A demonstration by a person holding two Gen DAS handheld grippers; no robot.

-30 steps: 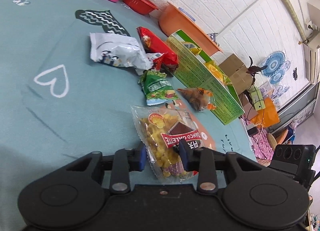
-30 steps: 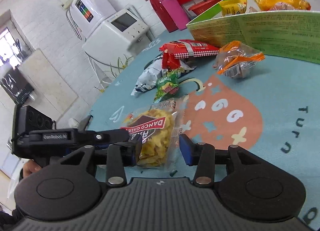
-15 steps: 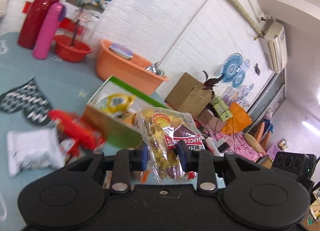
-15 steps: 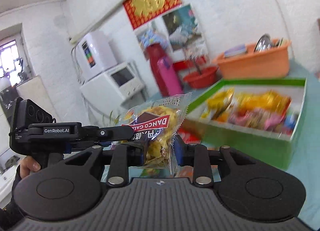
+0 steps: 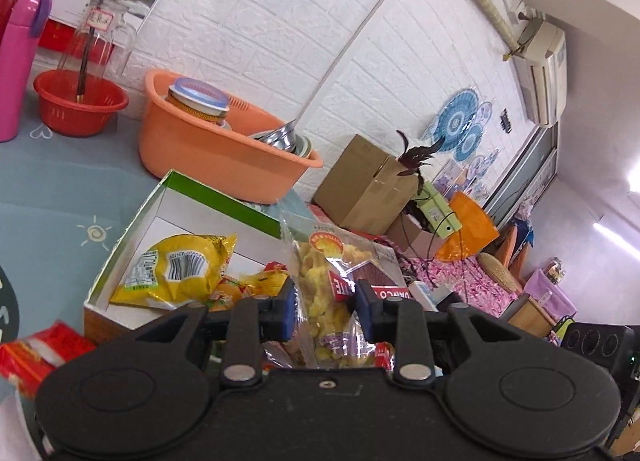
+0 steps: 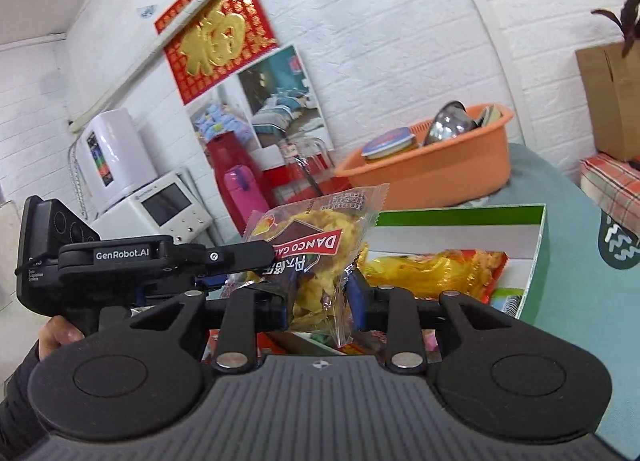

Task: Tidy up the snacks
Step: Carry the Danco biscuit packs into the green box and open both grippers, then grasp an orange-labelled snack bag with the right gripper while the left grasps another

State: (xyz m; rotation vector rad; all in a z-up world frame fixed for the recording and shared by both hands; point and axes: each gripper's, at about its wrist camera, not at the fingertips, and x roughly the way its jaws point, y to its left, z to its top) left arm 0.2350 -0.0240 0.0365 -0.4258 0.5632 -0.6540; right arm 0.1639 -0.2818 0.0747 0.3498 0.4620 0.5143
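Carrying the Danco snack bag [image 5: 336, 293] w/ both grippers, above the near end of the green snack box [image 5: 132, 229]. Left wrist view: my left gripper [image 5: 323, 307] is clenched on the bag's lower part, pads pressing the clear film; bag's long axis runs up and away from my fingers. The box lies just below and ahead-left, a yellow chip packet [image 5: 176, 267] already inside; orange basin [image 5: 224, 145] behind it. Right wrist view: my right gripper [image 6: 320, 297] has just been closing and now grasps the same bag [image 6: 316, 245], which stands upright between the pads. The left gripper [image 6: 224, 261] comes in from the left and meets the bag at about the same height. Box interior [image 6: 452, 233] sits ahead-right, so, in my judgement, the drop is forward and down, both hands abt equally near.
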